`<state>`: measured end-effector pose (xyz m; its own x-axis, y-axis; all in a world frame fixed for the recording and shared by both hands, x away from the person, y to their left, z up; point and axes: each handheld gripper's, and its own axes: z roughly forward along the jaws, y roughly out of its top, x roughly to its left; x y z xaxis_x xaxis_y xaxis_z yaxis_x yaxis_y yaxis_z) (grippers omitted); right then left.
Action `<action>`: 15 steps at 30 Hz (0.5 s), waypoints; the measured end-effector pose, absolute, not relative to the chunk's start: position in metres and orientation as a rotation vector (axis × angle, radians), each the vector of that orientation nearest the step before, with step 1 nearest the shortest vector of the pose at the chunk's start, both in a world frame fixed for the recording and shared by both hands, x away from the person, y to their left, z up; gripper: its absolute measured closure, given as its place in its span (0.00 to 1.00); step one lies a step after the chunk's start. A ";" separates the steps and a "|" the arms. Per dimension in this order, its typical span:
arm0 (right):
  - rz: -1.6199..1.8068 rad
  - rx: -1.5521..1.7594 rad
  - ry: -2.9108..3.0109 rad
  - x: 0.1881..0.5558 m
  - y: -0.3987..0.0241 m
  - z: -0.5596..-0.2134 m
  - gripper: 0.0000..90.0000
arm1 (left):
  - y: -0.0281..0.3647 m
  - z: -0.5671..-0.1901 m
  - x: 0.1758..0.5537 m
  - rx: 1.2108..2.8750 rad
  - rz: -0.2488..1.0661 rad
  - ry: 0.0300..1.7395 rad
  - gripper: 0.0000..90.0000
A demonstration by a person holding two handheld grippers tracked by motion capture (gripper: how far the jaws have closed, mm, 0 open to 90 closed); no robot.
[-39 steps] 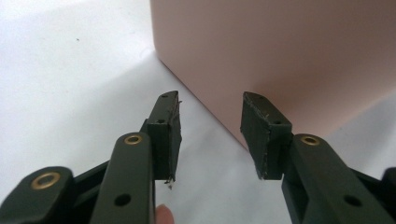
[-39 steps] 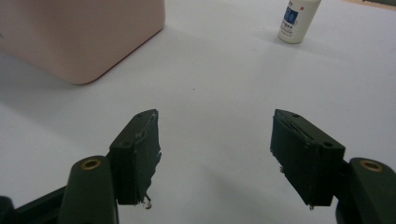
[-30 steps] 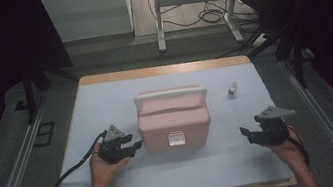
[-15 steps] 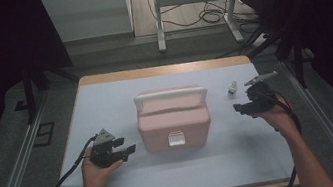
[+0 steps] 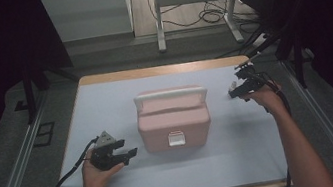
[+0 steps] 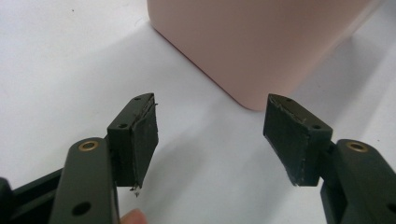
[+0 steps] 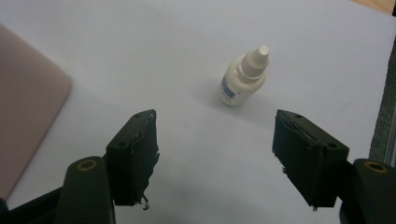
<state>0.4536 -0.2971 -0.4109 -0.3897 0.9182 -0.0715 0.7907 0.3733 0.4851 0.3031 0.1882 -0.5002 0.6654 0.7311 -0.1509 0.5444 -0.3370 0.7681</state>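
A pink box [image 5: 174, 122] with a white handle and a white front latch stands shut in the middle of the table. Its corner [image 6: 261, 42] lies just ahead of my left gripper [image 6: 211, 107], which is open and empty. In the high view the left gripper [image 5: 126, 148] rests at the box's front left, a short way off it. A small white dropper bottle [image 7: 243, 77] stands upright ahead of my right gripper [image 7: 215, 126], whose jaws are wide open and clear of it. The right gripper [image 5: 235, 87] hovers to the right of the box's back.
The pale mat [image 5: 105, 103] covers the table, with a wooden edge [image 5: 151, 70] at the back. Metal rails [image 5: 14, 168] run along both sides of the table. A cable [image 5: 66, 177] trails from the left gripper toward the front left corner.
My right gripper has moved from the front right of the table to the back right, up to the bottle. The left gripper has drawn back toward the front left, away from the box.
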 end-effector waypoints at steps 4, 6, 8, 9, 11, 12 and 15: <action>0.494 1.549 2.297 0.471 -0.300 -0.419 0.37 | 0.188 -0.500 0.304 2.023 0.275 0.985 0.39; 0.491 1.562 2.294 0.477 -0.301 -0.421 0.39 | 0.188 -0.500 0.304 2.025 0.277 0.984 0.40; 0.496 1.583 2.284 0.485 -0.302 -0.423 0.40 | 0.188 -0.501 0.304 2.030 0.274 0.982 0.40; 0.479 1.586 2.279 0.490 -0.303 -0.425 0.40 | 0.187 -0.501 0.304 2.032 0.273 0.982 0.40; 0.487 1.604 2.277 0.496 -0.303 -0.426 0.42 | 0.187 -0.502 0.304 2.038 0.270 0.983 0.40; 0.491 1.603 2.278 0.500 -0.303 -0.427 0.43 | 0.187 -0.502 0.304 2.038 0.270 0.983 0.40; 0.511 1.625 2.282 0.507 -0.301 -0.432 0.45 | 0.187 -0.501 0.304 2.033 0.270 0.983 0.40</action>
<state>0.5072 -0.3007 -0.4323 -0.3201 0.9469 -0.0315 0.8429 0.2998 0.4468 0.3036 0.1871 -0.5014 0.6692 0.7268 -0.1550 0.5458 -0.3391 0.7662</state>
